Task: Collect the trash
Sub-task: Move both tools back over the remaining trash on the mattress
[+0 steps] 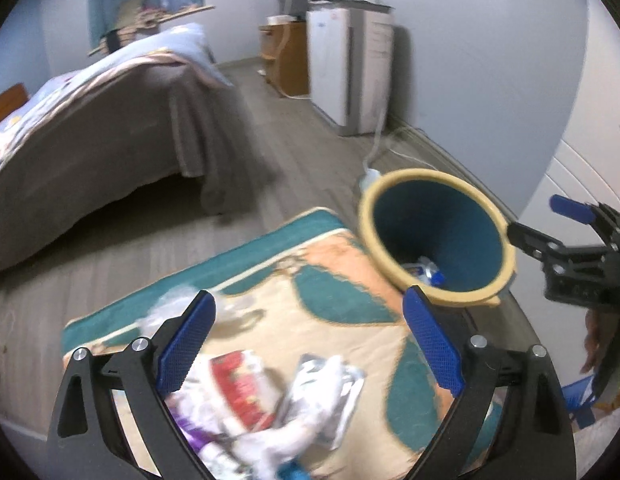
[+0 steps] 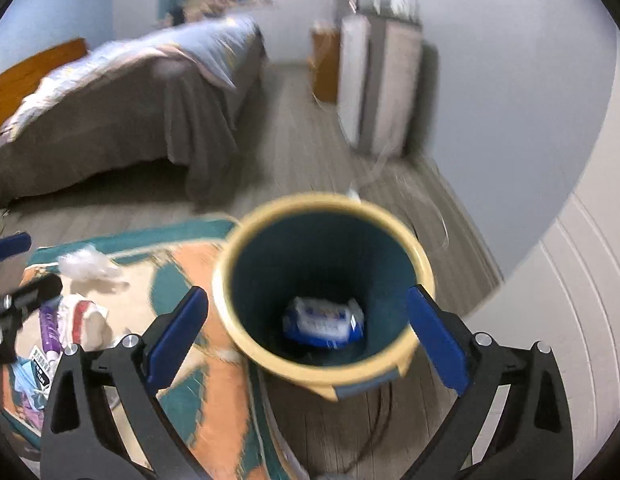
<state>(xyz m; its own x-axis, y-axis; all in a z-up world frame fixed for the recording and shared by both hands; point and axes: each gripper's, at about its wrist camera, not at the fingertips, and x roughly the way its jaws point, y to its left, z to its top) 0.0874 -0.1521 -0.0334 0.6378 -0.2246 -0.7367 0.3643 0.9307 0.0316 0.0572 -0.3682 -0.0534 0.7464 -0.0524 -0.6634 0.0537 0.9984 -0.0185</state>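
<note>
A teal bin with a cream rim stands on the floor by the rug's right edge. A blue and white packet lies at its bottom. My right gripper is open and empty, hovering over the bin's mouth; it also shows in the left wrist view. My left gripper is open above a pile of wrappers on the rug: a red and white wrapper, a silver one, a purple one. A crumpled white plastic piece lies farther back on the rug.
A patterned teal, orange and cream rug covers the floor. A bed with a grey cover stands at the left. A white cabinet and a wooden stand line the far wall. A white cord runs along the floor.
</note>
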